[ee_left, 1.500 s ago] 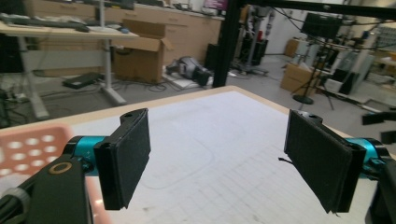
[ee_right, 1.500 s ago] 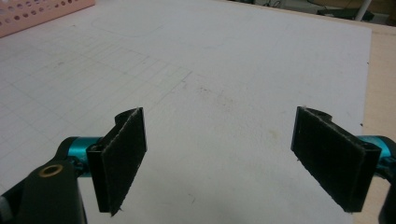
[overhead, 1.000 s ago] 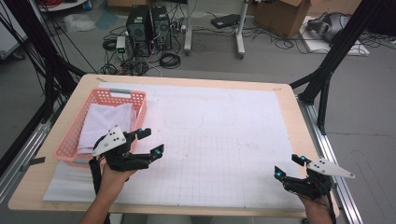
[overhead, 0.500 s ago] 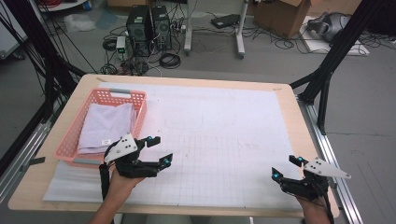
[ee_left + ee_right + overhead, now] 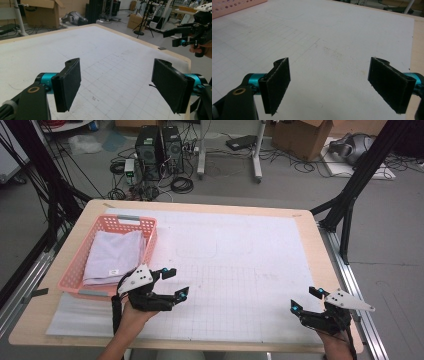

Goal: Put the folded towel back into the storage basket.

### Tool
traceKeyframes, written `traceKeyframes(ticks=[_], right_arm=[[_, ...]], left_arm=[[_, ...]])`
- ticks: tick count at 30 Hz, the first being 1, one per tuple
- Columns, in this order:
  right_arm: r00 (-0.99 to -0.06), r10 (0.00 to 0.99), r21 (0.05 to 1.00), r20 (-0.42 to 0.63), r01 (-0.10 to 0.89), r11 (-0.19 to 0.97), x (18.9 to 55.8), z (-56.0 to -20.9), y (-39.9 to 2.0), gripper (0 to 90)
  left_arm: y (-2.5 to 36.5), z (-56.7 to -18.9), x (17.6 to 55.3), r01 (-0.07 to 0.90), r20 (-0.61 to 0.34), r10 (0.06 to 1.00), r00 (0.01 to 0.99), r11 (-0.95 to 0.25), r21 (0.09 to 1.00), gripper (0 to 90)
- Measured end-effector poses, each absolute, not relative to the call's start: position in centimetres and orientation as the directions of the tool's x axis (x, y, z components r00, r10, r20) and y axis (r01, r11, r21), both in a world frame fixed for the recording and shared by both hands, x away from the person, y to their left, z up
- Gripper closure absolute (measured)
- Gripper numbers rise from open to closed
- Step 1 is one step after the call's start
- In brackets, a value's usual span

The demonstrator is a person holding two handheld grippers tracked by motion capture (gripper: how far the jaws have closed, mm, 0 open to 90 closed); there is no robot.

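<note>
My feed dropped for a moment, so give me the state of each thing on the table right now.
Pink plastic lattice basket: upright at the table's left edge, holding cloth.
Pale folded cloth: lying flat inside the basket, folded, untouched.
Left gripper: jaws open and empty, just right of the basket.
Right gripper: jaws open and empty, near the table's front right corner.
White gridded paper sheet: flat on the wooden table.

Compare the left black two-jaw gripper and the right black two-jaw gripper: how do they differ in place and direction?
The left black two-jaw gripper hovers beside the pink plastic basket, while the right black two-jaw gripper is by the table's near right corner. The left gripper's jaws point towards the right side of the table, while the right gripper's jaws point left, towards the middle of the table. Both stand open and hold nothing.
</note>
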State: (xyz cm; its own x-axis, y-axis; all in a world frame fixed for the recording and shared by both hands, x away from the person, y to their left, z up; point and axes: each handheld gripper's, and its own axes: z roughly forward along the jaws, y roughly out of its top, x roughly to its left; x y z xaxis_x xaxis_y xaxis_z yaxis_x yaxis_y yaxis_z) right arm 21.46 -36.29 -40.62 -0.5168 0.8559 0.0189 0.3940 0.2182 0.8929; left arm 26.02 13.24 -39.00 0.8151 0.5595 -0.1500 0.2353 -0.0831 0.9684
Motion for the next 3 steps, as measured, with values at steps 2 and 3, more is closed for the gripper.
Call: traceKeyframes(ticks=[2, 3], right_arm=[[-0.516, 0.856, 0.893, 0.022, 0.395, 0.215, 21.48, -40.61, -36.37, 17.0], [-0.516, 0.856, 0.893, 0.022, 0.395, 0.215, 21.48, -40.61, -36.37, 17.0]], left_arm=[[13.19, -39.03, 25.99, 0.238, -0.151, 0.561, 0.814, -0.086, 0.967, 23.9], [13.15, -39.03, 25.97, 0.237, -0.151, 0.563, 0.813, -0.083, 0.968, 23.9]])
